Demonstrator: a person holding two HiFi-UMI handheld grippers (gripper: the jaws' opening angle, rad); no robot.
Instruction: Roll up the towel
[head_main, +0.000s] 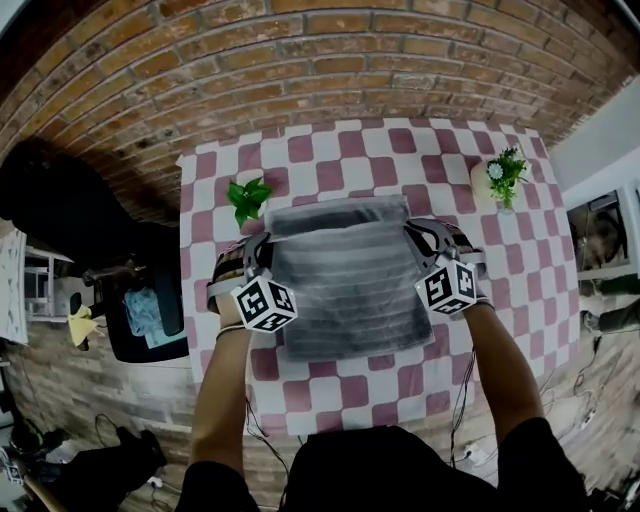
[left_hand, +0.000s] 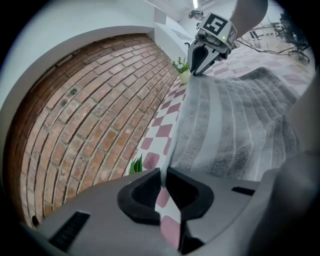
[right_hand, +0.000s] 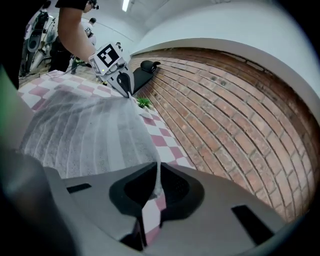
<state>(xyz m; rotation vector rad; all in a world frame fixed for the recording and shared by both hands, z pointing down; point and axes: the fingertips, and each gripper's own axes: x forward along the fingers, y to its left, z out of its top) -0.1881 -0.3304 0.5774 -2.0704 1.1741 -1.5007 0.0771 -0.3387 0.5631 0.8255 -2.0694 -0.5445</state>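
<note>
On the table covered with a pink-and-white checked cloth, a grey striped terry towel is spread flat over the middle area, its stripes running from side to side in the head view.

Left gripper: the jaws are closed on the far left corner of the towel. The left gripper view shows the two dark pads pressed together on the thin towel edge, with no gap between them. The square-marker cube of this gripper faces the head camera.

Right gripper: the jaws are closed on the far right corner of the towel. The right gripper view shows the towel edge pinched between the pads.

The far edge of the towel is stretched in a straight line between the two grippers. Each gripper view shows the opposite gripper at the other end of this edge. The rest of the towel extends toward the person.

A small green leafy plant stands on the cloth just beyond the left corner of the towel. A potted plant with a pale flower stands near the far right corner of the table, apart from the towel. A red brick wall runs along the far side of the table.
</note>
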